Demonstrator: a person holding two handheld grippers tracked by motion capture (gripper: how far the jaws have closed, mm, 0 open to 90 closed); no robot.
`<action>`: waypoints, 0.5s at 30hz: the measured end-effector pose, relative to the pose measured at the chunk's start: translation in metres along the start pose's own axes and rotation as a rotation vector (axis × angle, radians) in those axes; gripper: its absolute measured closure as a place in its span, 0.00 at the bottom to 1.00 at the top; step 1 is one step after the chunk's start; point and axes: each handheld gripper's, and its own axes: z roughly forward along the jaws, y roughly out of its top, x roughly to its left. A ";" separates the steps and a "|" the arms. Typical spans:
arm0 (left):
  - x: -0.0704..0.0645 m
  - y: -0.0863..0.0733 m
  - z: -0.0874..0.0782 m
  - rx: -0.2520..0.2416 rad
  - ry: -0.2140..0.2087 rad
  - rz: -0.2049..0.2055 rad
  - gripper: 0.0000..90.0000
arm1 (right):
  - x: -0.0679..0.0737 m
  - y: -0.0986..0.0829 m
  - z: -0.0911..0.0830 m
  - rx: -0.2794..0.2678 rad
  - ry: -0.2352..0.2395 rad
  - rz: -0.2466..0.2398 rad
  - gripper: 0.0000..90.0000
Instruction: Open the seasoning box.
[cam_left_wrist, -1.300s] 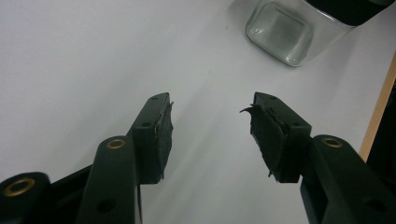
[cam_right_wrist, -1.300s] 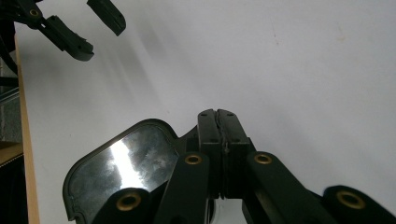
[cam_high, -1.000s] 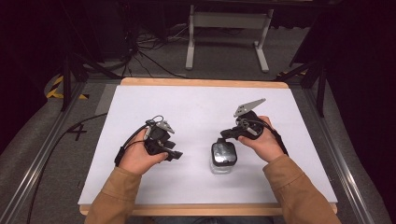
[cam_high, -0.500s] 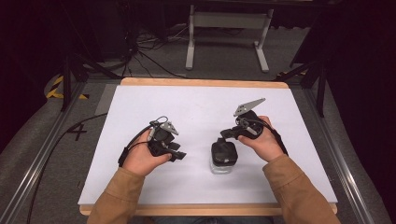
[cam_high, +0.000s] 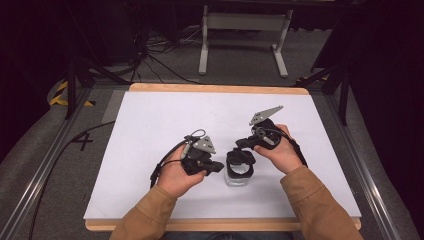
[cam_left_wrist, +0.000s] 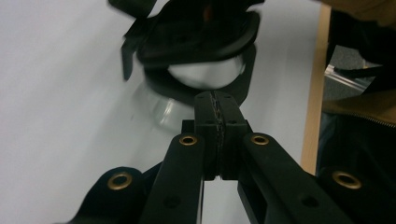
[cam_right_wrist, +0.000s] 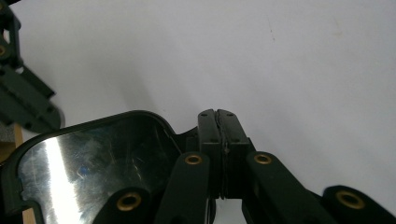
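Between both grippers, jaws pressed together, stands an upright clear container (cam_high: 238, 170), its black-rimmed mouth upward.

A table (cam_high: 150, 130) with a white top and a pale wooden edge showing along its far and near sides is sitting on a grey carpeted floor (cam_high: 45, 150). A clear container with a black lid (cam_high: 239, 169) is standing on the white surface, near the middle toward the near edge, and is casting a faint shadow there.
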 end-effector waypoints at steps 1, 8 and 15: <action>-0.001 0.002 0.002 -0.002 0.000 0.002 0.99 | 0.000 0.000 0.000 -0.001 -0.001 0.000 1.00; -0.003 0.007 0.009 -0.029 0.000 0.003 0.99 | 0.000 -0.002 0.000 -0.010 -0.006 0.010 1.00; -0.001 0.010 0.007 -0.080 -0.005 0.002 0.98 | 0.003 -0.010 -0.018 -0.097 -0.032 0.017 1.00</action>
